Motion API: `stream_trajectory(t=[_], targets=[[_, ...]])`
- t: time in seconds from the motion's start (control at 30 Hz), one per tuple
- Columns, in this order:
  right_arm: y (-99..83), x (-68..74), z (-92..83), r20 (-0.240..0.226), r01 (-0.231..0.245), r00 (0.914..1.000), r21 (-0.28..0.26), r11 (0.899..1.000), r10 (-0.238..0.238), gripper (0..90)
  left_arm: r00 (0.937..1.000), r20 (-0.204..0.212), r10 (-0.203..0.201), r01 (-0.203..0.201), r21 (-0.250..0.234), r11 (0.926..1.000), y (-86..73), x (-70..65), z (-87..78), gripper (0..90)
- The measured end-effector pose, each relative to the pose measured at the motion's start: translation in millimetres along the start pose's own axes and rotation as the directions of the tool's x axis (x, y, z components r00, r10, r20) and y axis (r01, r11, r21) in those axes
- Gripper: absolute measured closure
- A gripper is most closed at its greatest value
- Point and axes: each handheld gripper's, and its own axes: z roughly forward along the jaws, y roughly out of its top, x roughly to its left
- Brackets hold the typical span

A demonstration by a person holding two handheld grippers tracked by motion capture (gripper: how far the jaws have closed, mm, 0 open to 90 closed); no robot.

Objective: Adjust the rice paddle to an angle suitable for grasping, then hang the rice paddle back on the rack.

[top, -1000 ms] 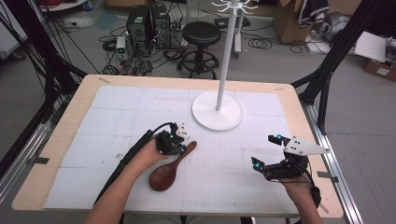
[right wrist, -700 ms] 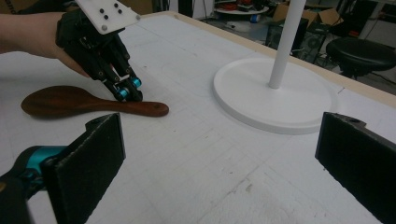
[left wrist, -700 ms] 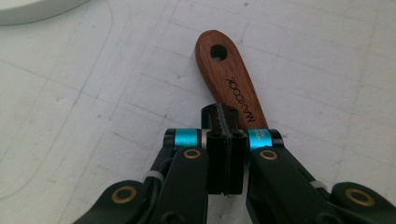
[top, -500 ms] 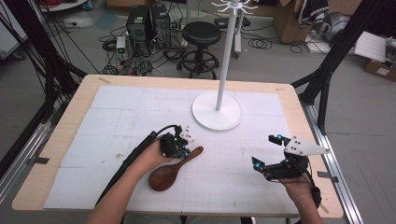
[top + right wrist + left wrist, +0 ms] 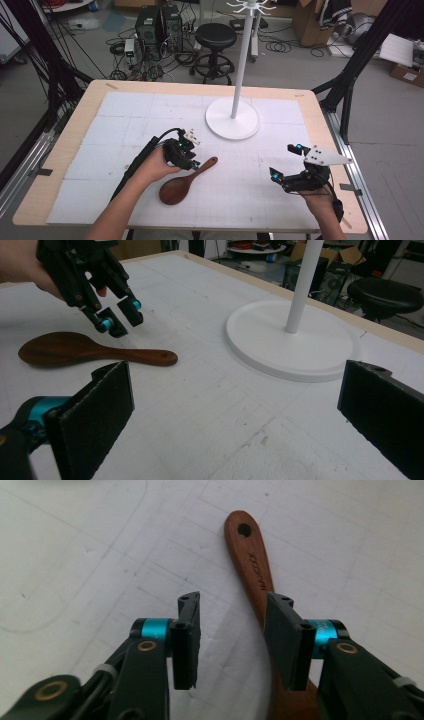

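Left gripper view | wooden spoon [image 5: 255, 565]: dark reddish, holed handle tip, lettered | jaws apart, gripping nothing

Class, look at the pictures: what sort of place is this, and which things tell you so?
Probably a lab or workshop set up for recording: computer towers and loose cables on the floor, cardboard boxes, and a stool behind the table.

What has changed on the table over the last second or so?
The left gripper has just opened its jaws; the wooden spoon lies on the table, its handle partly under one jaw but unclamped. The spoon turned slightly, its handle tip shifting right. The right gripper and white stand stayed put.
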Motion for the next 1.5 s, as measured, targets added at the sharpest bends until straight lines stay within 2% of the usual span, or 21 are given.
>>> stream_trajectory(t=[0.07,0.27,0.33,0.43,0.53,0.73,0.83,1.1,1.2,1.33,1.5], targets=[[0.3,-0.6,1.3,-0.002,0.000,1.0000,0.001,1.000,0.000,0.5,0.9996,-0.025,0.011,-0.011,0.010,0.9999,-0.4,-3.5,-2.6,48.9],[0.3,-1.4,2.9,-0.003,0.004,1.0000,0.006,1.000,-0.004,0.5,0.9987,-0.050,0.006,-0.006,0.005,1.0000,-0.8,-10.2,-9.7,30.5],[0.3,-1.7,2.3,0.000,0.001,1.0000,0.006,1.000,-0.001,0.5,0.9992,-0.041,-0.004,0.005,0.022,0.9997,-1.3,-11.9,-8.8,23.0],[-0.4,-2.7,1.7,0.003,-0.001,1.0000,0.006,1.000,0.001,0.5,0.9991,-0.042,0.001,0.001,0.044,0.9990,-0.8,-15.2,-6.7,12.7],[-1.0,-3.2,1.9,0.005,-0.003,1.0000,0.008,1.000,0.003,0.5,0.9994,-0.034,0.004,-0.002,0.061,0.9981,0.1,-17.2,-4.5,5.8],[-1.0,-4.0,2.6,0.004,-0.005,1.0000,0.011,1.000,0.005,0.5,0.9991,-0.022,-0.036,0.038,0.086,0.9955,1.2,-14.8,-2.4,4.3],[-2.1,-4.3,2.7,0.000,-0.007,1.0000,0.015,1.000,0.007,0.5,0.9986,-0.031,-0.042,0.045,0.092,0.9947,2.2,-14.6,-0.8,4.3],[-2.4,-5.1,2.4,0.002,-0.007,1.0000,0.016,1.000,0.007,0.5,0.9985,-0.037,-0.041,0.045,0.117,0.9921,6.5,-17.9,5.5,4.4],[-3.5,-5.0,3.1,-0.003,-0.004,1.0000,0.019,1.000,0.004,0.5,0.9985,-0.032,-0.045,0.049,0.127,0.9906,8.3,-17.7,8.5,4.4],[-3.1,-4.7,3.9,-0.002,0.004,1.0000,0.027,1.000,-0.004,0.5,0.9985,-0.005,-0.054,0.054,0.136,0.9892,9.4,-14.9,12.4,6.5],[-2.7,-3.3,3.9,-0.002,0.012,0.9999,0.034,0.999,-0.012,0.5,0.9984,-0.005,-0.057,0.057,0.153,0.9865,9.7,-14.2,16.1,7.6]])
